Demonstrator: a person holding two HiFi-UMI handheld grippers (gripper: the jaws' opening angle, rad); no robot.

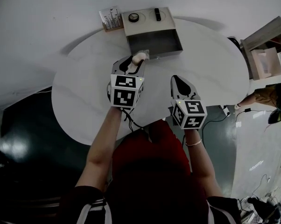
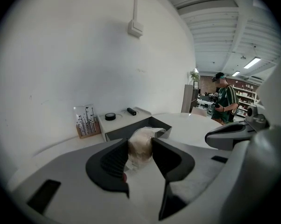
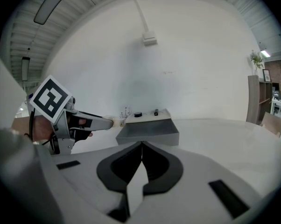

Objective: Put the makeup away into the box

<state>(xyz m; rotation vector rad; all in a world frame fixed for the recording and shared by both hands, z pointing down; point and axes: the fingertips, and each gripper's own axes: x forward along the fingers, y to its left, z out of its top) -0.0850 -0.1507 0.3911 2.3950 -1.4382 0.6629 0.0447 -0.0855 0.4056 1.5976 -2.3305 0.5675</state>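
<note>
My left gripper (image 1: 138,59) is shut on a pale, plastic-wrapped makeup puff (image 2: 140,149), held just before the near rim of the open grey box (image 1: 154,42). In the left gripper view the box (image 2: 136,126) lies straight ahead beyond the puff. A round black compact (image 1: 134,17) and a black tube (image 1: 157,14) rest on the box's flat lid. My right gripper (image 1: 177,80) hovers over the white table to the right of the left one, jaws shut with nothing between them (image 3: 141,147). In the right gripper view the box (image 3: 147,129) is ahead and the left gripper (image 3: 113,122) reaches in from the left.
A small wooden stand with a printed card (image 1: 110,18) stands left of the box. The round white table (image 1: 84,87) meets the wall at the back. A person (image 2: 226,104) stands far off to the right, by shelving and a cabinet (image 1: 266,62).
</note>
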